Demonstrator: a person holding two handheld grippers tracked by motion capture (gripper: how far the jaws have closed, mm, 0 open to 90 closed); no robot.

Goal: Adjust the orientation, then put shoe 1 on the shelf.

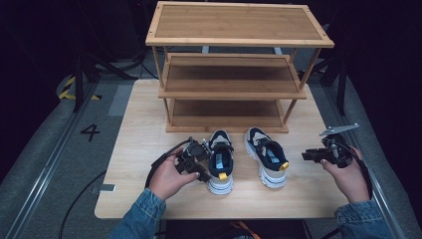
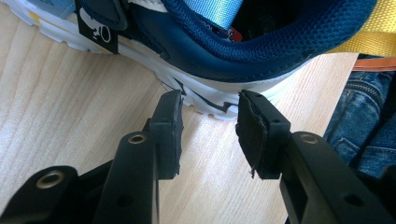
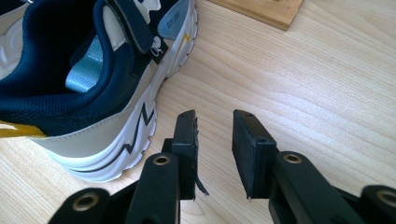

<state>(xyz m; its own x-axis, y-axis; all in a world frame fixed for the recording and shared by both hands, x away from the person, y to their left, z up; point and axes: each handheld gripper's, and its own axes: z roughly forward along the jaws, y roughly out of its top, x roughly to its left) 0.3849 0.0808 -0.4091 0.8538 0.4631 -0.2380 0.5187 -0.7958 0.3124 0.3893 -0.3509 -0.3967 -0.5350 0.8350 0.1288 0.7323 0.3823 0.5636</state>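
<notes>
Shoes: two navy-and-white strapped trainers (image 1: 220,162) (image 1: 266,157) are stood toes toward the three-tier bamboo rack (image 1: 234,64), near the worktop's (image 1: 139,134) front edge. The left tool (image 2: 208,114), jaws apart, is aligned at one sole for gripping. The right tool (image 3: 215,126), likewise apart, is held clear.

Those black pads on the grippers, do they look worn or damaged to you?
Yes, a little. In the left gripper view, one pad has a ragged, peeling edge. In the right gripper view, a thin strip hangs loose from the bottom of one pad. The two shoes and the rack look in order.
</notes>
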